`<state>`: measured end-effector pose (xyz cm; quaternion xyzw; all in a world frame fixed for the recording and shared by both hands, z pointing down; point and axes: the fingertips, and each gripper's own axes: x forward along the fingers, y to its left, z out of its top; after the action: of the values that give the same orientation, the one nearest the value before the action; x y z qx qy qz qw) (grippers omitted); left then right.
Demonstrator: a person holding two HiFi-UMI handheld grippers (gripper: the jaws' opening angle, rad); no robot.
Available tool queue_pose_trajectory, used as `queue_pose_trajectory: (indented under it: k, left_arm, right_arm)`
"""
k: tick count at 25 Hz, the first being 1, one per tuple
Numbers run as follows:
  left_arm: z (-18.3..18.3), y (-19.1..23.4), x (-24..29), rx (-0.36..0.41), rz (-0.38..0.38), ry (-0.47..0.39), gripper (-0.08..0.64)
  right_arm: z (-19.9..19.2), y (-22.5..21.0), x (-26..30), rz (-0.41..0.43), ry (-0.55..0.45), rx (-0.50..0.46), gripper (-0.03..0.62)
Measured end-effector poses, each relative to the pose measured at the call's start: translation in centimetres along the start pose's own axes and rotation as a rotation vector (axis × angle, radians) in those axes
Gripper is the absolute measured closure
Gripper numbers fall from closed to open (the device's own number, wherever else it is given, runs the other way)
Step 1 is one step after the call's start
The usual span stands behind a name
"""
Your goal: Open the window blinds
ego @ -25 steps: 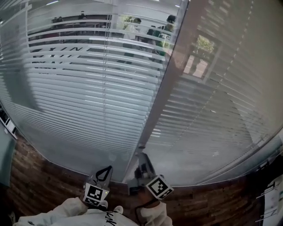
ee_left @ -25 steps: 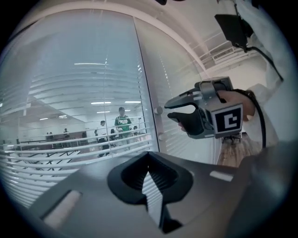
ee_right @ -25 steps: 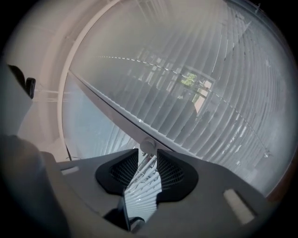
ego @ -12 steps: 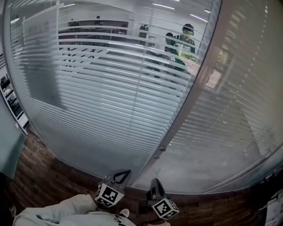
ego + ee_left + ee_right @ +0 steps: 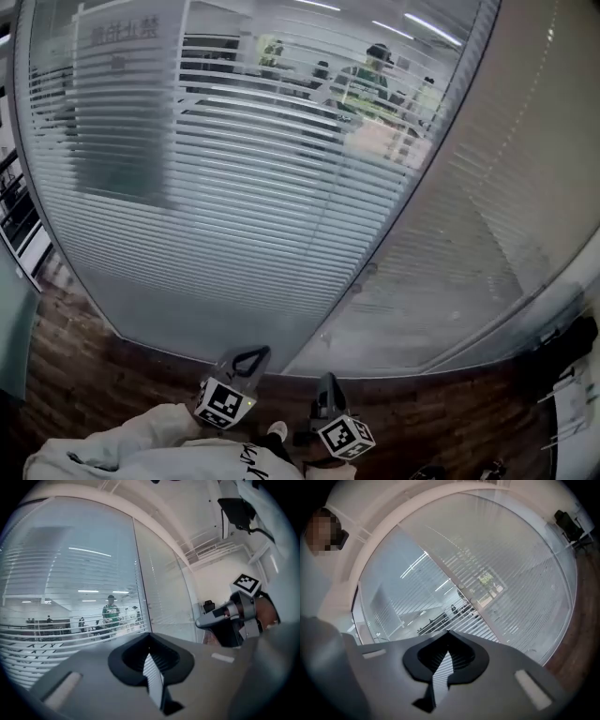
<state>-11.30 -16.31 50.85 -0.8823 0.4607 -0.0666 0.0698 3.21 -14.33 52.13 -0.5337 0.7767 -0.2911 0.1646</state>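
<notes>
Room: a glass wall [image 5: 187,309] fills most of the head view, with a brown floor [image 5: 84,394] along the bottom of the frame.
Window blinds: the window blinds [image 5: 234,187] hang lowered across the glass on both sides of a slanting post [image 5: 375,262]. On the left pane the slats let people [image 5: 366,80] in a bright office show through at the top of the frame. On the right pane they look paler and closer set.
Left hand: a light sleeve [image 5: 122,450] at lower left leads to the left tongs [image 5: 247,356]. They are held level, pointing at the foot of the glass and short of it.
Right hand: the right tongs [image 5: 327,384] sit just to the right of the left pair, also level and aimed at the glass.
Left tongs: clenched, nothing between them.
Right tongs: just been closing and now clenched, nothing between them.
Contact: neither pair touches the blinds.
</notes>
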Motion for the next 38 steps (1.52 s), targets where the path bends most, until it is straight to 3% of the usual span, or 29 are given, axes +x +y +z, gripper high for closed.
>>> queue_pose_trajectory:
  k: [4, 7, 12, 16, 32, 38]
  left_arm:
    - [1.1, -2.8, -4.3, -0.007, -0.052, 0.014, 0.560]
    - [0.4, -2.4, -6.2, -0.019, -0.065, 0.019, 0.560]
    - [-2.7, -4.9, -5.9, -0.066, -0.130, 0.003, 0.560]
    - [-3.3, -5.7, -6.8, -0.057, -0.160, 0.016, 0.560]
    - [1.2, -8.4, -7.1, -0.006, -0.135, -0.004, 0.560]
    - [1.1, -8.9, -7.7, -0.005, -0.101, -0.002, 0.560]
  right_arm:
    - [-0.9, 1.3, -6.5, -0.089, -0.042, -0.034, 0.591]
    - [-2.3, 2.4, -8.2, -0.134, -0.047, -0.063, 0.592]
    - [-3.9, -0.8, -12.1, -0.261, -0.059, -0.119, 0.592]
    - [-4.6, -1.6, -14.5, -0.319, -0.093, -0.085, 0.592]
    - [-2.0, -0.8, -16.3, -0.244, -0.070, -0.154, 0.592]
    - [-2.3, -0.9, -16.3, -0.211, -0.060, -0.154, 0.592]
